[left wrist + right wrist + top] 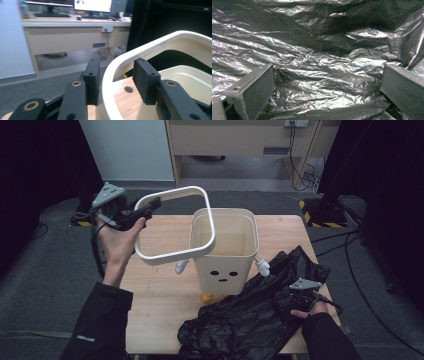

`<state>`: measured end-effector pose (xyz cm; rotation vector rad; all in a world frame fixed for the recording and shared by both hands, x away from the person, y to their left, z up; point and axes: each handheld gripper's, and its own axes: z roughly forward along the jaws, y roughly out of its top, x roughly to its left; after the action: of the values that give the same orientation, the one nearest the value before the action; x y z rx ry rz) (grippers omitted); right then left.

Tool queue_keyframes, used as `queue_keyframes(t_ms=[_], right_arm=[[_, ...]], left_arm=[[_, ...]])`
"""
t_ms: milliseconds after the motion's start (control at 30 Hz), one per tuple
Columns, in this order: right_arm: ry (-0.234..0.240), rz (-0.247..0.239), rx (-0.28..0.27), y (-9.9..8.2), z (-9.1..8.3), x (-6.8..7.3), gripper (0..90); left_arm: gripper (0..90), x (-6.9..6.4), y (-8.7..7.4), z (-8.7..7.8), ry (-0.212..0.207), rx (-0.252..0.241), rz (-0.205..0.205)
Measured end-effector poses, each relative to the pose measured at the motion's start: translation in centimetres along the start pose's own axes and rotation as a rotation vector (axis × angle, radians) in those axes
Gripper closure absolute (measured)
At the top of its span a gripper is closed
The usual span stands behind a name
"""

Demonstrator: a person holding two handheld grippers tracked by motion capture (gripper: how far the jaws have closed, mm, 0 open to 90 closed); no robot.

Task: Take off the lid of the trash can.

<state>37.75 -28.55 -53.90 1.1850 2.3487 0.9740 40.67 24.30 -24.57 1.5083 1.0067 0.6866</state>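
Only sleeve (86, 337) lettering, too small to read

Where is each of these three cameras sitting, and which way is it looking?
High view: above the person's side, looking forward and down on the table, bin and black bag; forearms enter from below.
Left gripper view: rides the left hand-held gripper, jaws clamping the white ring, facing a desk.
Right gripper view: rides the right hand-held gripper, open jaws over the bag.
Shared: ring, bag.
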Motion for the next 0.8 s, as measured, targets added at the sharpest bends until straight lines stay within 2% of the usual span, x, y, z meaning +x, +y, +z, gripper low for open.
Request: queue_keyframes(t_ms=[233, 367, 400, 567, 633, 800], right_arm=[[0.0, 0.0, 0.001, 0.0, 0.0, 0.0, 0.2], [0.0, 0.0, 0.001, 0.0, 0.0, 0.0, 0.2], [0.0, 0.0, 0.001, 0.0, 0.0, 0.0, 0.2], [0.0, 0.0, 0.001, 0.0, 0.0, 0.0, 0.2], [0.0, 0.0, 0.001, 0.0, 0.0, 0.0, 0.2], [0.001, 0.002, 0.002, 0.0, 0.0, 0.0, 0.2]], left_arm=[[57.8, 3.7, -2.2, -3.1, 0.084, -0.007, -0.032], [57.7, 5.5, -4.4, -4.2, 0.125, -0.009, -0.065], [57.7, 6.1, -5.4, -4.4, 0.143, -0.004, -0.073], [57.7, 8.1, -8.4, -4.8, 0.199, 0.035, -0.097], [57.8, 8.9, -10.1, -4.9, 0.232, 0.061, -0.098], [57.7, 10.2, -14.1, -4.3, 0.276, 0.127, -0.117]])
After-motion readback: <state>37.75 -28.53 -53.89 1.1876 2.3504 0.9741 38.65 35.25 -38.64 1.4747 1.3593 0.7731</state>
